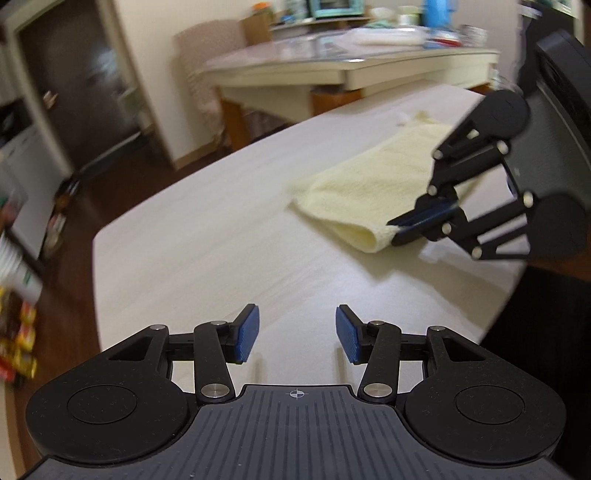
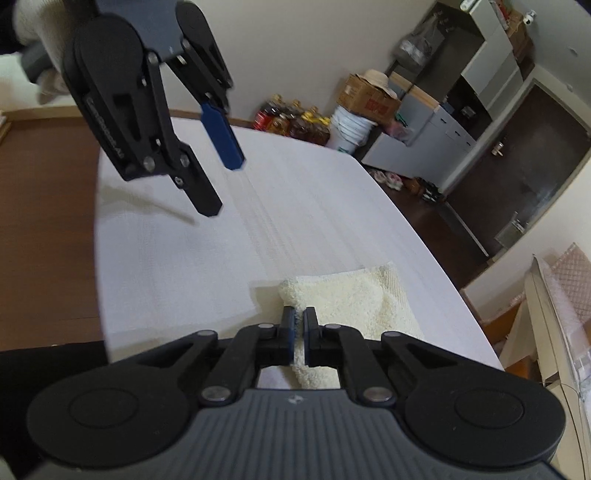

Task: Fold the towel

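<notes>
A pale yellow towel (image 1: 369, 184) lies folded on the white table (image 1: 203, 240), toward its right side. My right gripper (image 1: 397, 230) comes in from the right and is shut on the towel's near folded end. In the right wrist view its blue pads (image 2: 290, 321) are pressed together on the fluffy edge of the towel (image 2: 351, 299), which also shows below the fingers. My left gripper (image 1: 297, 325) hangs open over bare table, well short of the towel, with nothing between its fingers. In the right wrist view the left gripper (image 2: 221, 184) is at the upper left above the table (image 2: 295, 203).
A second cluttered table (image 1: 351, 66) stands beyond the far edge, with a dark door (image 1: 74, 92) to the left. Bottles (image 2: 291, 122), a white bucket (image 2: 351, 129), a cardboard box (image 2: 369, 96) and grey cabinets (image 2: 424, 136) line the wall past the table. A person's pale sleeve (image 2: 33, 33) shows at the top left.
</notes>
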### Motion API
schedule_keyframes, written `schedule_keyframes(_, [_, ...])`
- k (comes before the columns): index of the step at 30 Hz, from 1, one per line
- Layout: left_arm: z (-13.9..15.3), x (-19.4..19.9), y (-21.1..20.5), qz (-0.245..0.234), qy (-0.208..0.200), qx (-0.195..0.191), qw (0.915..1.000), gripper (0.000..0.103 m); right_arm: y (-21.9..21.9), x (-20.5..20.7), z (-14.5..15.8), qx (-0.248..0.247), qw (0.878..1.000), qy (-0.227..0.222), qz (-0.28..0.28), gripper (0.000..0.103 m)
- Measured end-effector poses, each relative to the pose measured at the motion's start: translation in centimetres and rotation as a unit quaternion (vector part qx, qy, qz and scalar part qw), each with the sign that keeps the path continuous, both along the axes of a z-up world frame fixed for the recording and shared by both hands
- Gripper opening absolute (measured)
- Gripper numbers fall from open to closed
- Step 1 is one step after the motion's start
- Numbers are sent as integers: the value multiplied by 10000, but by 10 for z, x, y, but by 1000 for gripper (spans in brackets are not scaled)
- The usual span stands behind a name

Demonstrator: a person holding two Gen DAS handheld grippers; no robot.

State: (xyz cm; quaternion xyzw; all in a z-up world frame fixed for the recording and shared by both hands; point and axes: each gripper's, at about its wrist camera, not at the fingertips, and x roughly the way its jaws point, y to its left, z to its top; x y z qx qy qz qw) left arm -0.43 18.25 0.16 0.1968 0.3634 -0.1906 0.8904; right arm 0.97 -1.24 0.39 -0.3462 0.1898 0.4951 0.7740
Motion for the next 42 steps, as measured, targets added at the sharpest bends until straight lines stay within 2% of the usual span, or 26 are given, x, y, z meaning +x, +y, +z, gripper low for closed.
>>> schedule_keyframes(3, [-1,-14,-27,-631,-279,350,9970,53,-26,-2,15,261,9986,431,188,5])
schedule_keyframes(5, [-4,-23,-48,-1012,-517,677,9912,53,-57,-2,30,435,9943,902,354,5])
schedule_keyframes(8, [-9,-32,-73,-1477,-757,955,9815,54,-88,-3,46,504,9893,1233,592,5])
schedule_keyframes(11, [-12,-38,-92,-1933,-844,1092,9714,54,-117,-1,56,616,9830,1586,685,5])
schedule_keyframes(16, [-14,-50,-121,-2653,-902,1302,9511,55,-160,4,63,810,9774,1870,570,5])
schedule_keyframes(20, [-16,-54,-136,-2918,-842,1322,9436,55,-187,12,63,996,9719,2094,412,5])
schedule_keyframes(25, [-29,-54,-153,-3078,-759,1371,9385,53,-199,18,63,1127,9686,2194,329,5])
schedule_keyframes(27, [-32,-54,-157,-3094,-699,1391,9381,39,-202,22,61,1192,9676,2204,311,5])
schedule_keyframes(29, [-34,-50,-161,-3102,-555,1375,9390,15,-204,23,60,1233,9673,2195,313,5])
schedule_keyframes(30, [-33,-48,-161,-3092,-483,1341,9402,12,-205,22,59,1253,9670,2194,324,5])
schedule_keyframes(34, [-23,-38,-162,-3089,-189,1223,9430,8,-206,13,49,997,9765,1877,343,6])
schedule_keyframes(37, [-15,-29,-164,-3173,38,1181,9409,8,-205,0,38,777,9835,1600,328,8])
schedule_keyframes(40, [-9,-17,-168,-3282,265,1126,9375,8,-202,-14,27,696,9867,1452,240,18])
schedule_keyframes(42, [-5,-8,-170,-3347,407,1093,9351,8,-202,-25,19,620,9894,1306,131,21])
